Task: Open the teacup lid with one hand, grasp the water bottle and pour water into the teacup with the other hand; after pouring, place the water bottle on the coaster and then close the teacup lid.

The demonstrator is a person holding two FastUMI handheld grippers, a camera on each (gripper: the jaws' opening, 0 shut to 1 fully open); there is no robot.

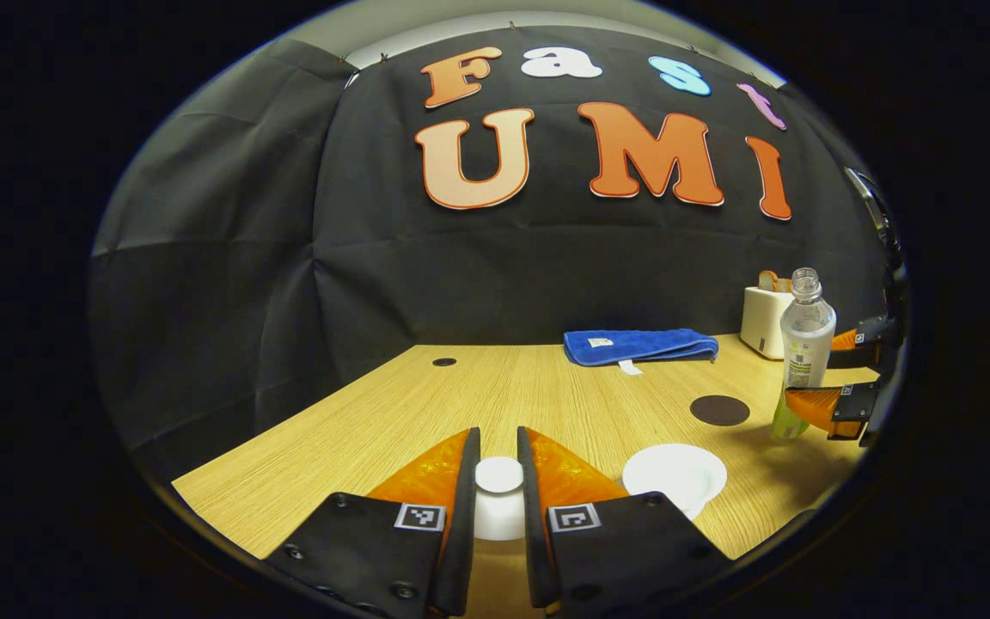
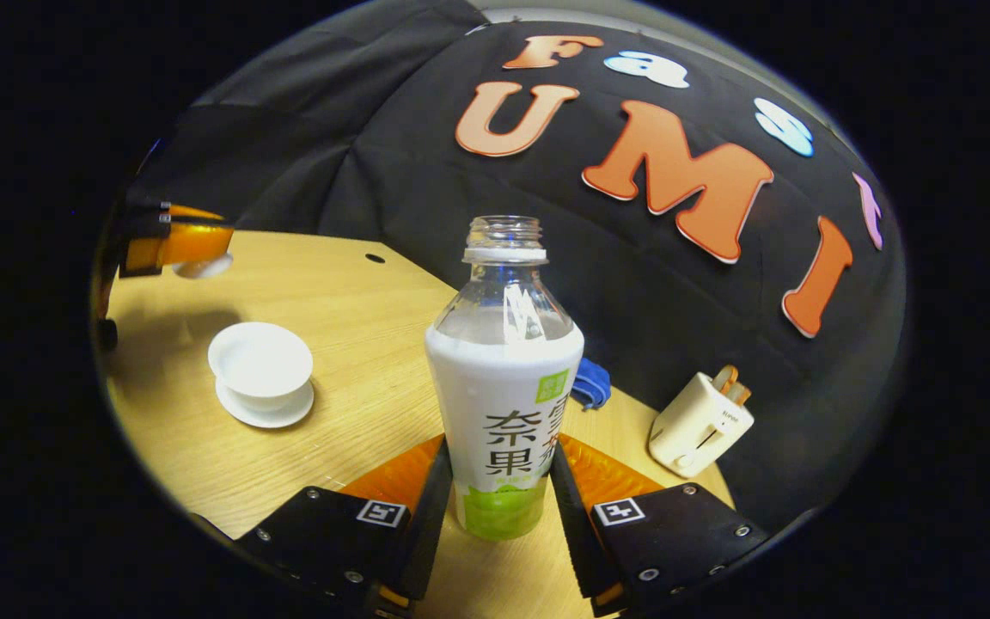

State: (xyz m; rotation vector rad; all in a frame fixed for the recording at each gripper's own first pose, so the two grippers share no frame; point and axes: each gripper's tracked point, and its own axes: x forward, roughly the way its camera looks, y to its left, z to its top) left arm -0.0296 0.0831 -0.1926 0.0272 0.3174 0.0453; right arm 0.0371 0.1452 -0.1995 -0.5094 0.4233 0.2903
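The right gripper clamps a clear, uncapped water bottle with a Chinese-lettered label, while the left gripper pinches the smooth white teacup lid.

We see a light wooden table carrying a folded blue cloth, a white toaster, a dark round coaster and a white teacup on its saucer. The water bottle seems to stand on the table too, though its base is partly hidden.
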